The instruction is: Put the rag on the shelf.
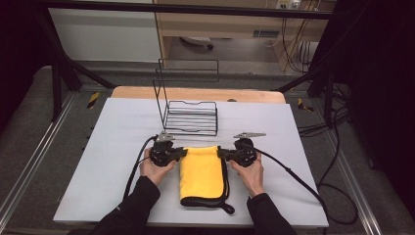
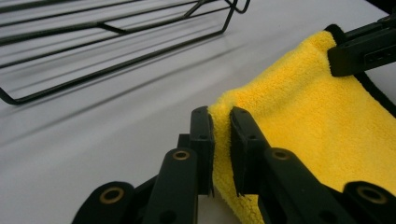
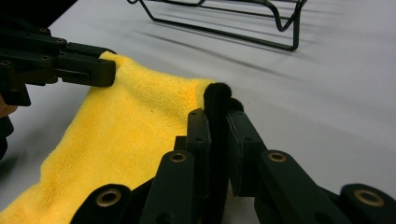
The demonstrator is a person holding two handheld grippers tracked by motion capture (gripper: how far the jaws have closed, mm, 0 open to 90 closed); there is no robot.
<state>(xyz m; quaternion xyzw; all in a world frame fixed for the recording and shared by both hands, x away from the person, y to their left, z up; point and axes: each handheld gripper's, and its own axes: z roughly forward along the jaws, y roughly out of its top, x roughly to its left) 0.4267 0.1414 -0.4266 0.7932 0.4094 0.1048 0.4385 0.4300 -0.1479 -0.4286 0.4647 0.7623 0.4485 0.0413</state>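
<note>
Risk: left gripper point(image 1: 182, 152) and right gripper point(image 1: 221, 153) each pinch a far corner of yellow towel point(image 1: 201, 174); uneven lift could pull a thin edge free.

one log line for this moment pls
left gripper: shut on yellow cloth far-left corner | right gripper: shut on black-edged far-right corner | cloth: folded, flat on table | wire rack: behind

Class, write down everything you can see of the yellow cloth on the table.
The yellow cloth looks like soft, fluffy fabric with black edging and a small black loop at its near right corner. It lies folded on the white table, just in front of the wire rack. The left claw pinches its far left corner; the right claw pinches the black-edged far right corner.
</note>
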